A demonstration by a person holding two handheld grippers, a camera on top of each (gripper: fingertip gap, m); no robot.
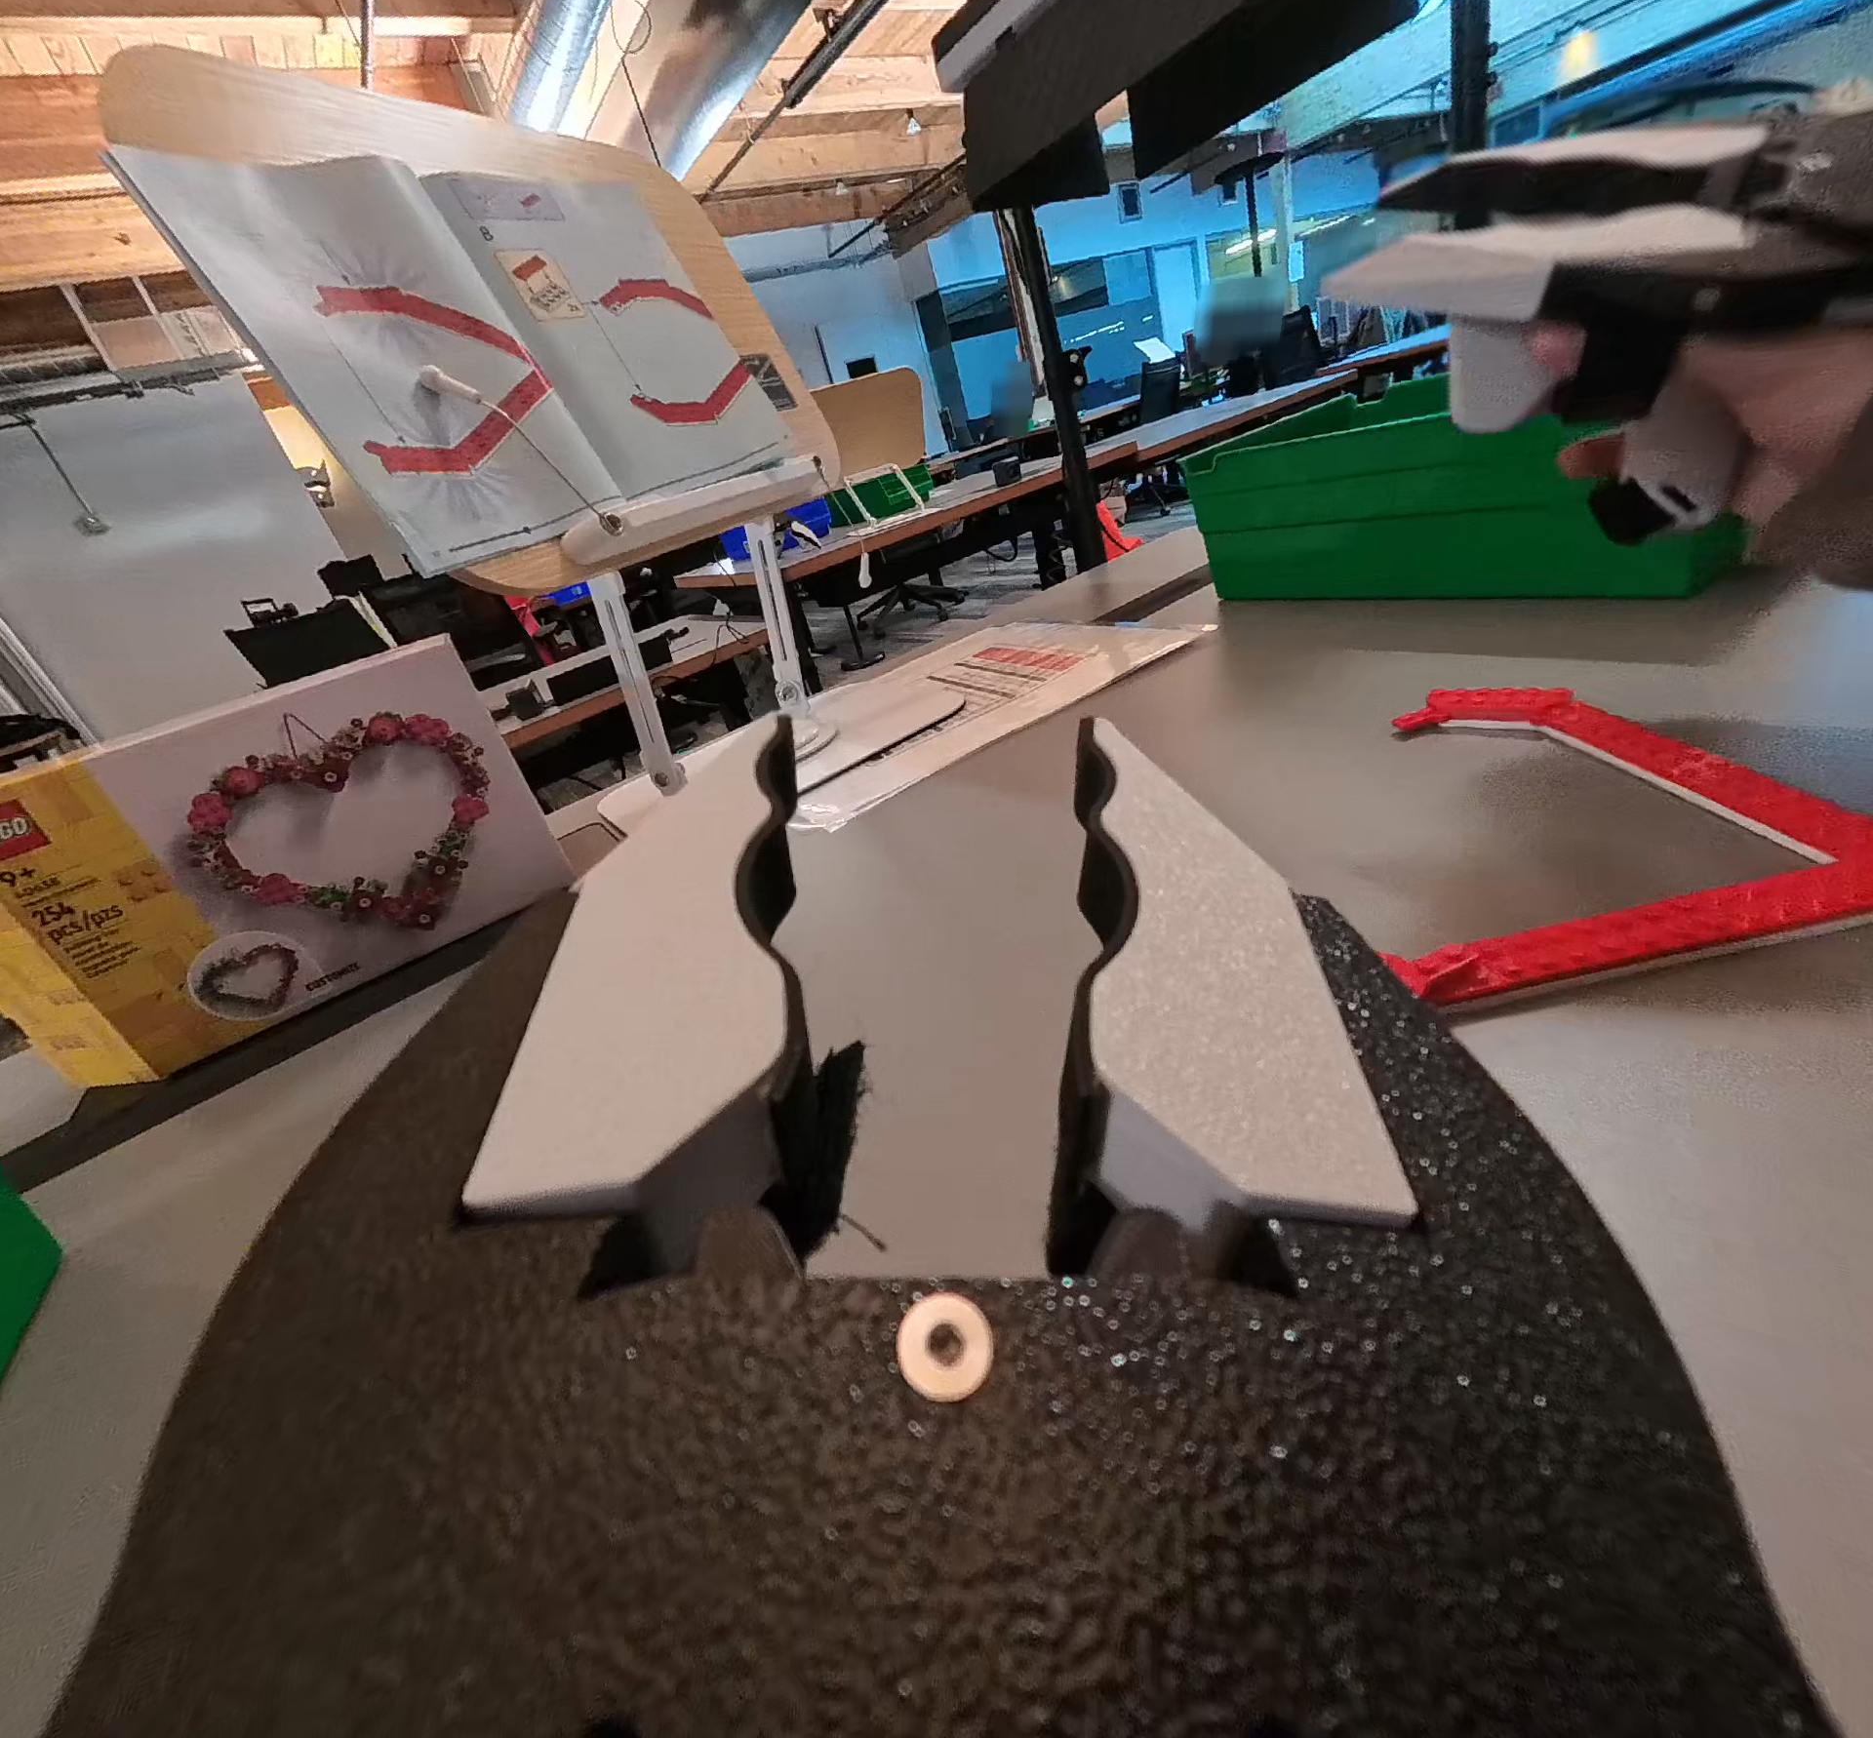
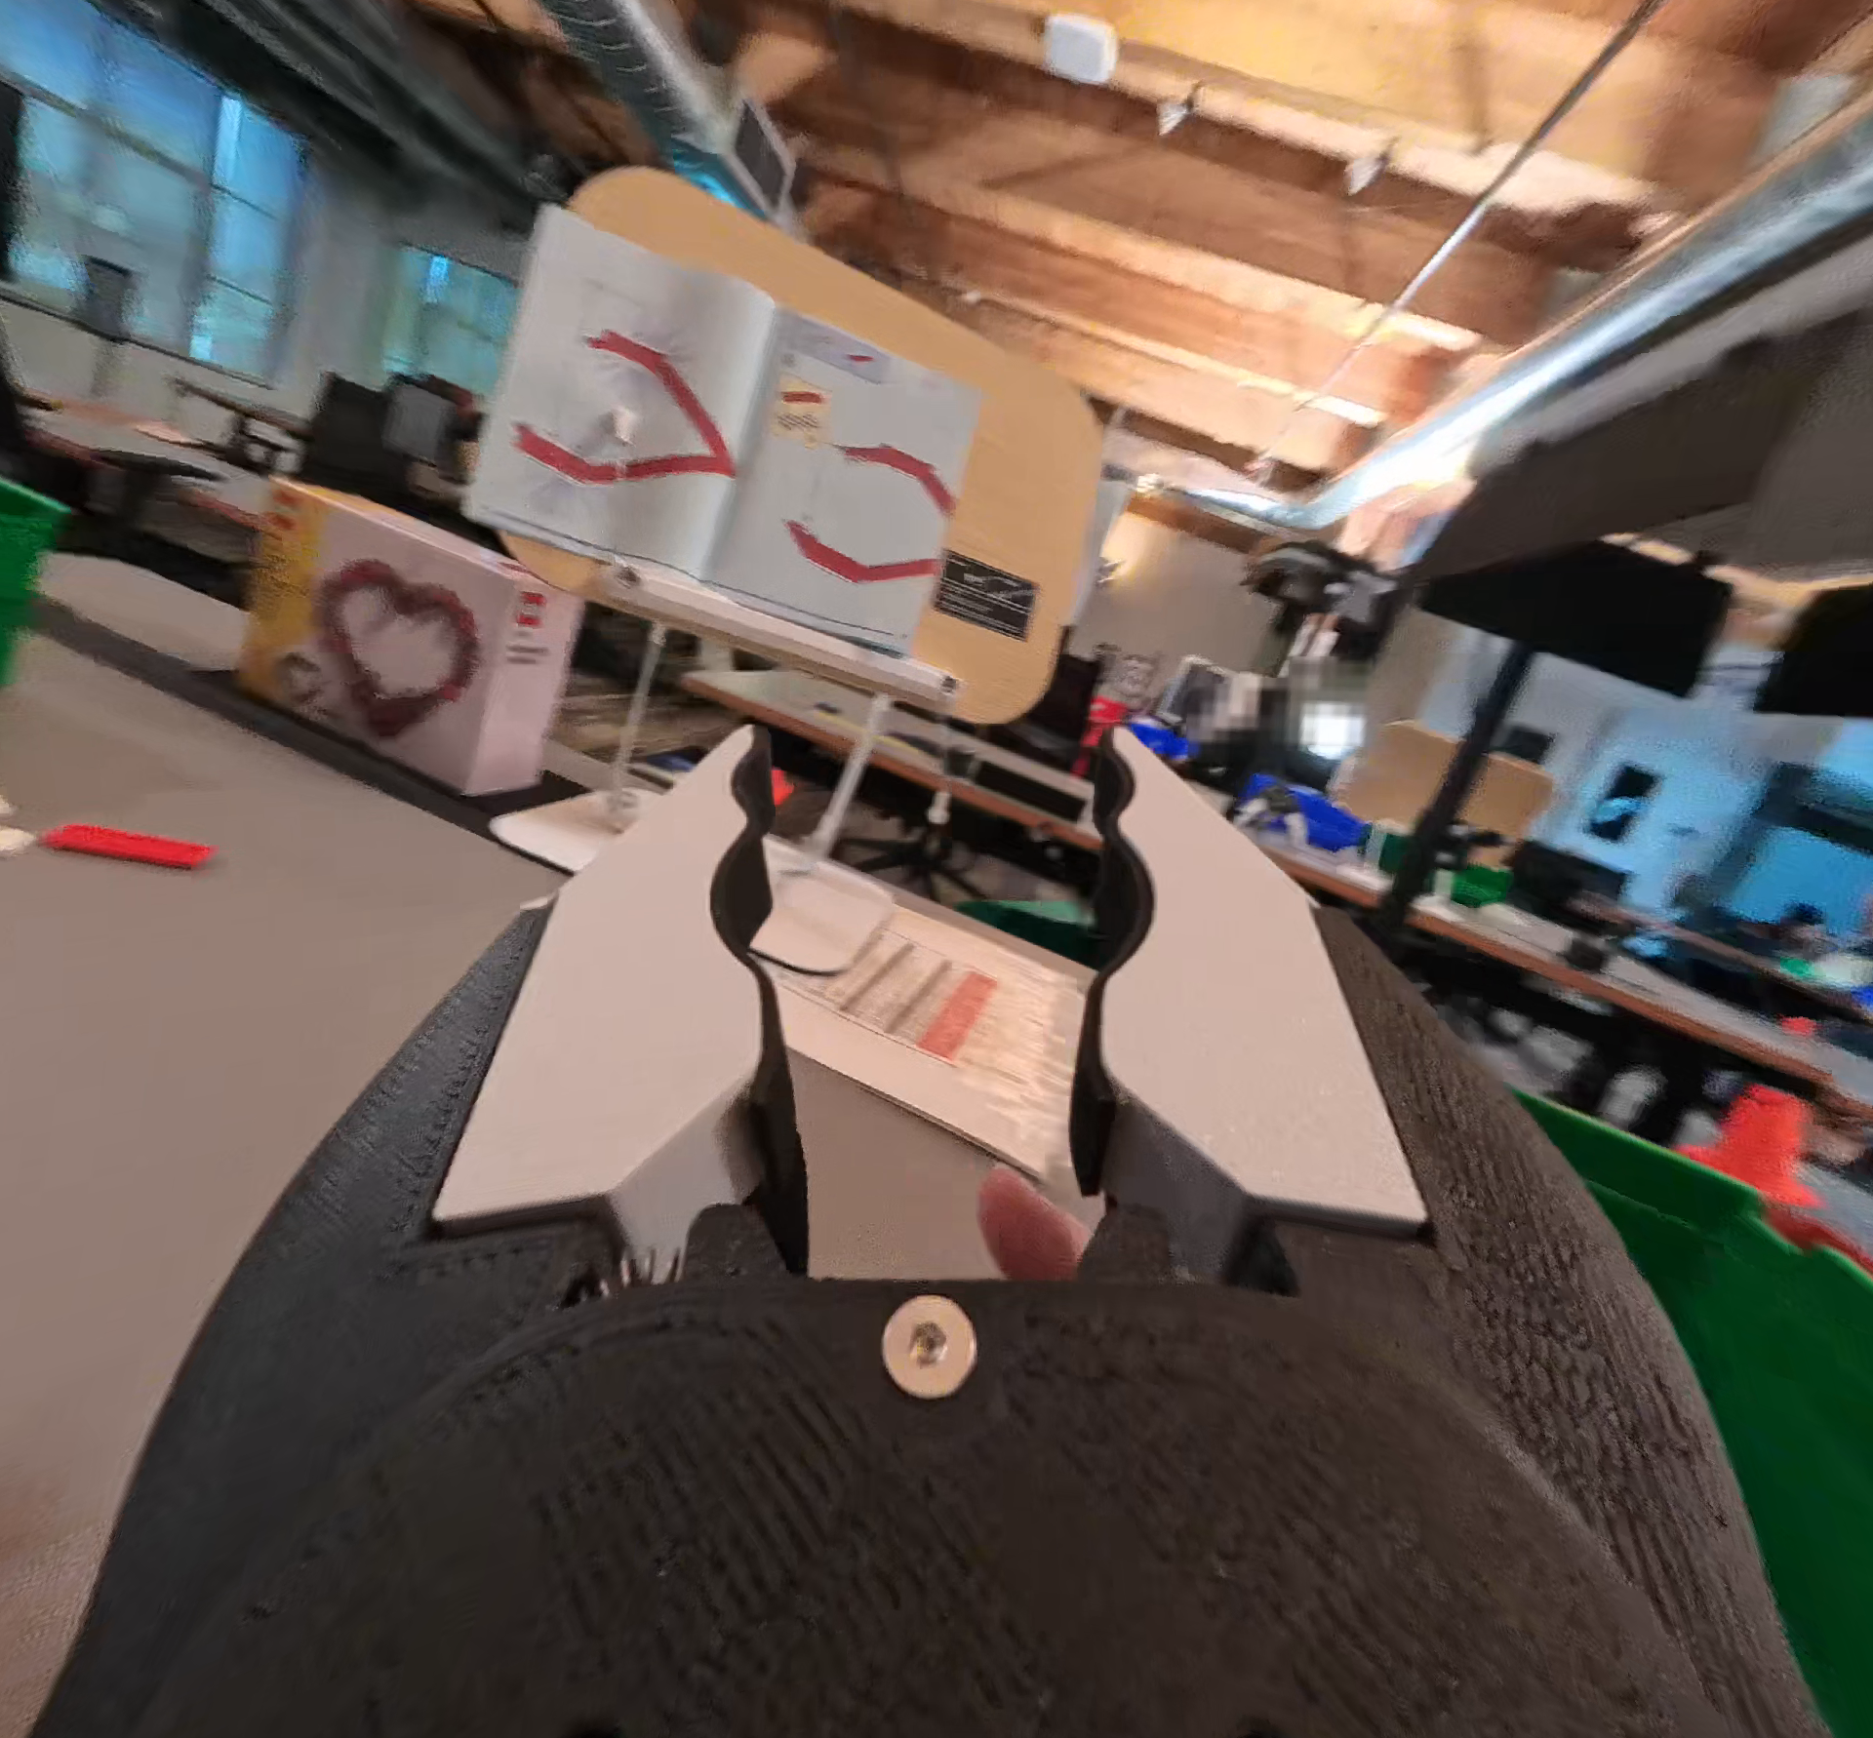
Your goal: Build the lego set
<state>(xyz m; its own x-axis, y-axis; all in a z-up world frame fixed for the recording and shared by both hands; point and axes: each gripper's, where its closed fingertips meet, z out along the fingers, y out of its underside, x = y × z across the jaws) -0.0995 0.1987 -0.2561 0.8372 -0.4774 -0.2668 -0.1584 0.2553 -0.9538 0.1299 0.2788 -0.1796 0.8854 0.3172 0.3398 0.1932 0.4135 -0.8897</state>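
With both our left gripper (image 1: 932, 777) and right gripper (image 2: 932, 782) spread wide and empty, we judge the build barely begun: only the red heart frame (image 1: 1662, 838) lies part-assembled on the table (image 1: 1318, 737), flowers remaining

Bright, even daylight from blue-tinted windows; right wrist view motion-blurred, both views bowed at the edges.

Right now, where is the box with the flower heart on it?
In the left wrist view, the box stands on the table's left side, left of the book stand holding the open instruction booklet.
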